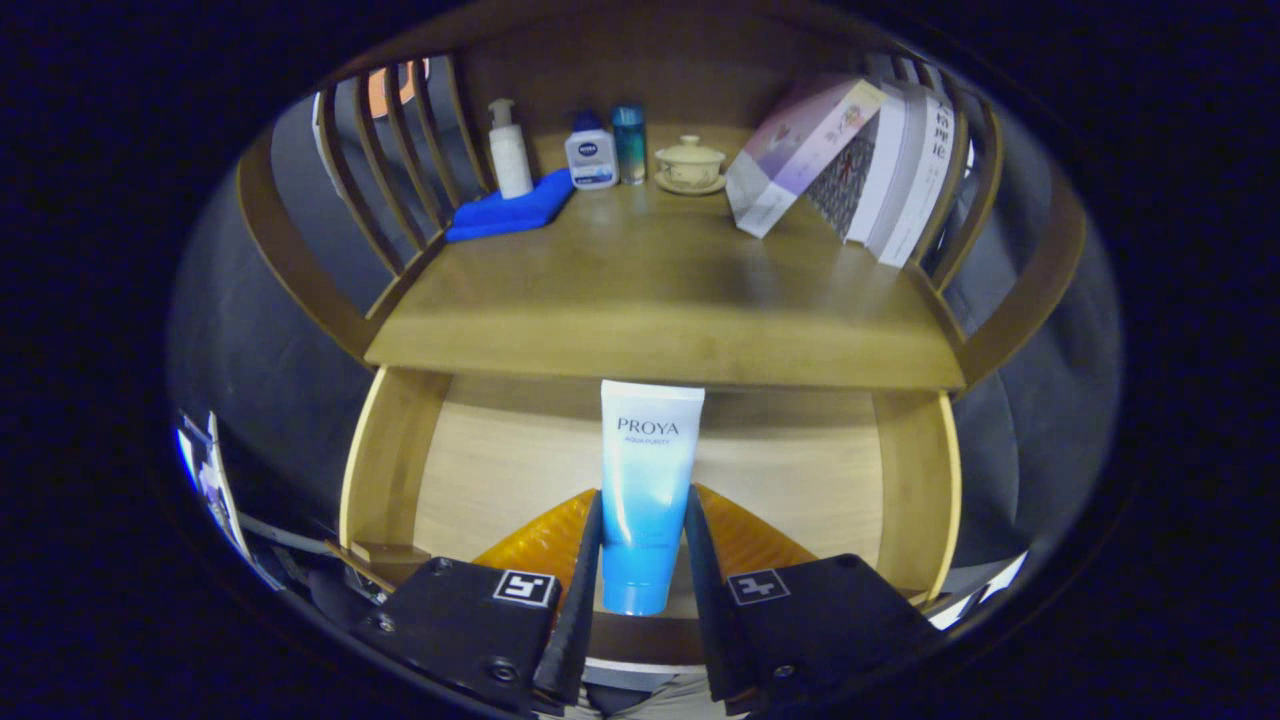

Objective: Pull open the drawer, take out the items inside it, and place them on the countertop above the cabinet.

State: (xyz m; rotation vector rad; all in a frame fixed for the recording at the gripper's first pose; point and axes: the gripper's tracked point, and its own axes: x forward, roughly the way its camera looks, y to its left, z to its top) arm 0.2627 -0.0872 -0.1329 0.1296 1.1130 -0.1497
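My gripper (pixel 642 545) is shut on a white-and-blue cosmetic tube (pixel 648 470), both black fingers (pixel 583 590) pressing its lower half. The tube stands upright, cap end down, its flat white end just under the front edge of the countertop (pixel 650 300). It hangs over the pulled-open drawer (pixel 800 470), whose pale wood floor shows behind it. An orange object (pixel 545 540) lies in the drawer behind my fingers, partly hidden by them.
At the back of the countertop stand a white pump bottle (pixel 509 150), a small white bottle (pixel 591 152), a teal bottle (pixel 629 142) and a lidded tea cup (pixel 690 163). A blue cloth (pixel 510 210) lies at left. Books (pixel 860 165) lean at right. Curved wooden rails (pixel 385 170) fence both sides.
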